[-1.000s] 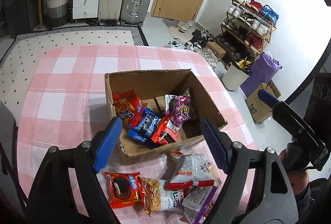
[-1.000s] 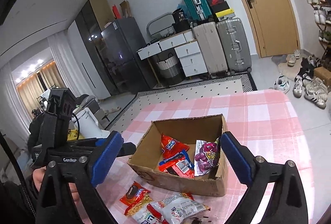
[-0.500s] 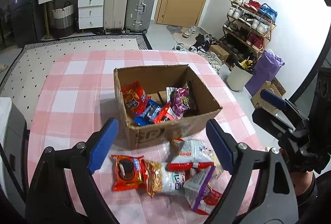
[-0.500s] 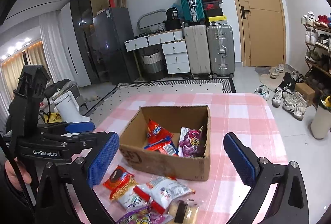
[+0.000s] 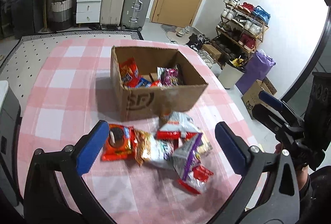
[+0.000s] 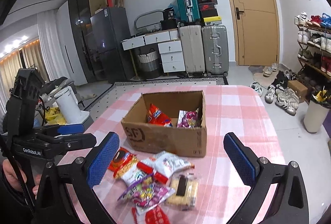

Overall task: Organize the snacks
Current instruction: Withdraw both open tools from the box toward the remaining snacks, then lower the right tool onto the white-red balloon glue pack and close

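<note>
The cardboard box is seen at the middle of the pink checked table, open at the top, with a red packet leaning at its nine o'clock wall and a purple packet at its three o'clock side. At six o'clock of the box, on the cloth and just beside its near wall, a loose heap of snacks is spread: an orange cookie packet at the nine o'clock end, a white and red bag near the box, and a purple-edged sachet toward five o'clock.

Compared with a second ago, both cameras have been drawn back from the box, so that the heap, then half hidden at the lower edge, is now framed between the fingers. The left gripper is being opened, nothing lying between its pads; the right gripper is held fully spread and empty above the same heap. It is judged that a deposit has been finished and the next packet is to be chosen; several are left outside, so the sorting is roughly half done.
</note>
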Motion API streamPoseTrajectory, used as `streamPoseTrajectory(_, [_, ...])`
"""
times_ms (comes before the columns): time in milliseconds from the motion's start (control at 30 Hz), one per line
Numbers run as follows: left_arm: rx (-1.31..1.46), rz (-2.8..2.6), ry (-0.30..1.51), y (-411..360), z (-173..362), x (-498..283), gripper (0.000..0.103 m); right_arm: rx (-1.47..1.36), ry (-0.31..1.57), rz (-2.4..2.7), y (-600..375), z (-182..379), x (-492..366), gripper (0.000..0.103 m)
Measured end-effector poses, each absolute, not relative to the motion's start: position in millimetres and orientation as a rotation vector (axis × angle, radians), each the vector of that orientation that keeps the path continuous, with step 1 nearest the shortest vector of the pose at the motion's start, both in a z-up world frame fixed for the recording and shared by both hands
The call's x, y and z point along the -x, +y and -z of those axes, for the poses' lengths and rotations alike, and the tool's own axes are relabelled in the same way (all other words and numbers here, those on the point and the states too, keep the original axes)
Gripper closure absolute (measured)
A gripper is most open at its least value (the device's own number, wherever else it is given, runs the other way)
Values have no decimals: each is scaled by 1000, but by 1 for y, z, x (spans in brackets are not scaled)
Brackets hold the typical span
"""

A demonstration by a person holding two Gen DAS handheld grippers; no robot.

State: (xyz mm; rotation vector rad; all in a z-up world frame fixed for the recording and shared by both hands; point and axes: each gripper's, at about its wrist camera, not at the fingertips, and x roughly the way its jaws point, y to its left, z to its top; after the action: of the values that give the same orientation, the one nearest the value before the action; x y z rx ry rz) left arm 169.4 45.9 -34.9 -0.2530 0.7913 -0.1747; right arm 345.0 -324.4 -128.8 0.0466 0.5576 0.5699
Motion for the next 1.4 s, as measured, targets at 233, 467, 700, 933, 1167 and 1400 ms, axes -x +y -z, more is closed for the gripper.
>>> streamPoseTrajectory(233, [266, 190, 802, 39, 49, -138, 1, -42, 555, -586, -334, 135, -309, 0])
streamPoseTrajectory(467, [287, 169, 799, 43, 59, -108, 1, -31, 591, -661, -334, 159, -267, 0])
streamPoseTrajectory(700, [281, 158, 817, 43, 71, -90, 1, -4, 683, -654, -325, 192, -251, 0])
streamPoseTrajectory(933, [268, 161, 844, 43, 83, -82, 1, 23, 773, -658, -317, 226, -254, 0])
streamPoseTrajectory(1167, [286, 168, 874, 47, 96, -82, 1, 25, 845, -656, -307, 256, -266, 0])
streamPoseTrajectory(1400, [308, 164, 891, 55, 108, -84, 1, 25, 888, -667, -298, 278, -279, 1])
